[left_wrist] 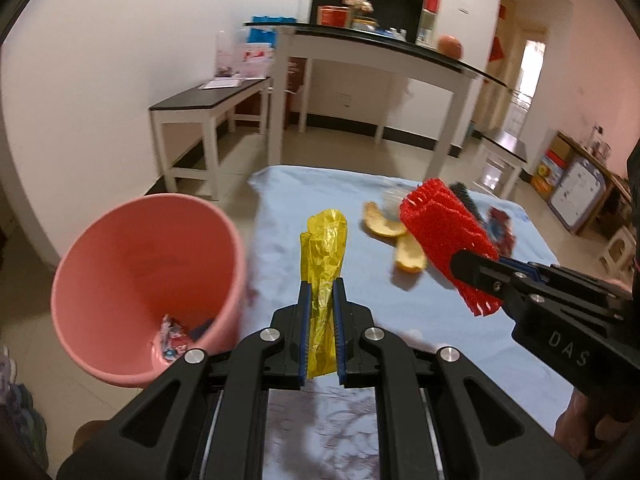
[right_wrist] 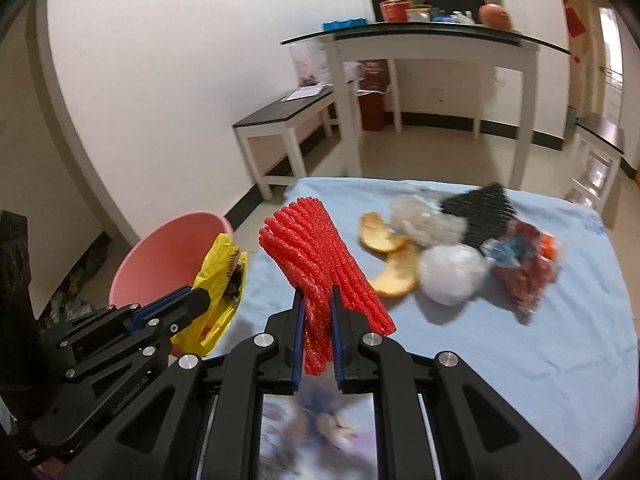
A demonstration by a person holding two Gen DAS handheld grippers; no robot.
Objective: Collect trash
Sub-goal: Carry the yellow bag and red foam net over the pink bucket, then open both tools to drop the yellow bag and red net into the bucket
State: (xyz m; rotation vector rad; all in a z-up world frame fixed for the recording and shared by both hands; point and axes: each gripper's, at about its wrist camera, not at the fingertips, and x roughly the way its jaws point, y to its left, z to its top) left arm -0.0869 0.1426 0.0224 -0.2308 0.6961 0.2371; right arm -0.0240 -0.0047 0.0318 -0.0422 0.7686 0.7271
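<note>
My left gripper (left_wrist: 320,292) is shut on a crumpled yellow plastic wrapper (left_wrist: 325,248), held above the left edge of the blue-covered table (left_wrist: 400,320). It also shows in the right wrist view (right_wrist: 218,280). My right gripper (right_wrist: 316,300) is shut on a red foam net sleeve (right_wrist: 320,256), which also shows in the left wrist view (left_wrist: 448,236). A pink bin (left_wrist: 136,280) stands left of the table with some trash at its bottom. Orange peels (right_wrist: 390,256), a white wad (right_wrist: 452,274), a clear wad (right_wrist: 424,220), a black net (right_wrist: 480,208) and a red wrapper (right_wrist: 524,264) lie on the table.
White benches with black tops (left_wrist: 208,100) and a tall white table (left_wrist: 380,52) with boxes and flowers stand behind on the tiled floor. A small stool (left_wrist: 500,156) is at the right. The bin also shows in the right wrist view (right_wrist: 168,252).
</note>
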